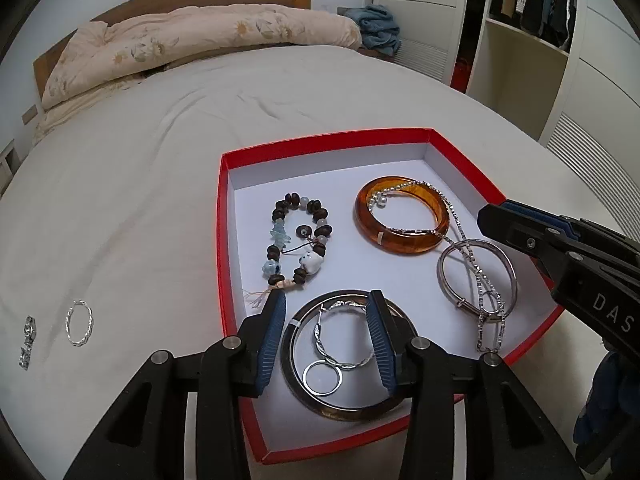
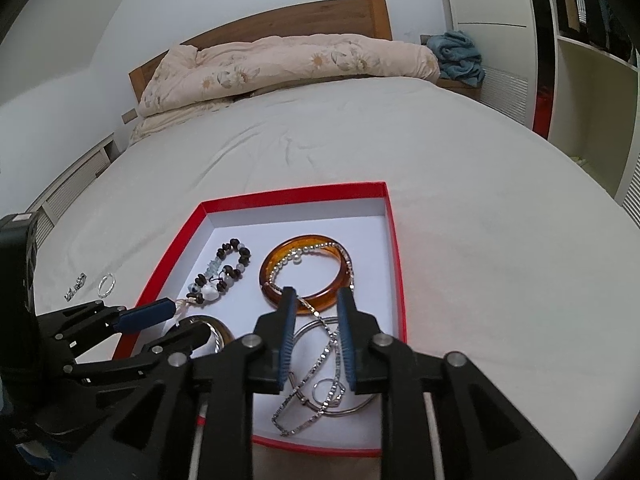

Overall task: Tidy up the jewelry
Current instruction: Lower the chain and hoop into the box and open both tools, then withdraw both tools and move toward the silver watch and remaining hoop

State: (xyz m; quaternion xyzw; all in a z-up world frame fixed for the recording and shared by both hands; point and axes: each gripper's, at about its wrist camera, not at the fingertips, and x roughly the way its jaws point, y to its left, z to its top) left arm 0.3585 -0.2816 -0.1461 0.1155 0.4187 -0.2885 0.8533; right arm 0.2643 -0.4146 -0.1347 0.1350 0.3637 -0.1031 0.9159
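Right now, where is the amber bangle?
The translucent amber bangle lies inside the red box, toward its far right, right of the beaded bracelet, under a silver chain.

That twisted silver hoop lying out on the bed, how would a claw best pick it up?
The twisted silver hoop lies flat on the sheet, so come straight down and pinch one side of its thin rim, one finger inside the ring. Left claw is nearer.

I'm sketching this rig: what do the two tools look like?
Both match: the left tool and right tool have matte black angular linkage arms with silver round pivot pins and blue ribbed finger pads. The right one's body carries white letters "DAS". No cables or sleeves are visible.
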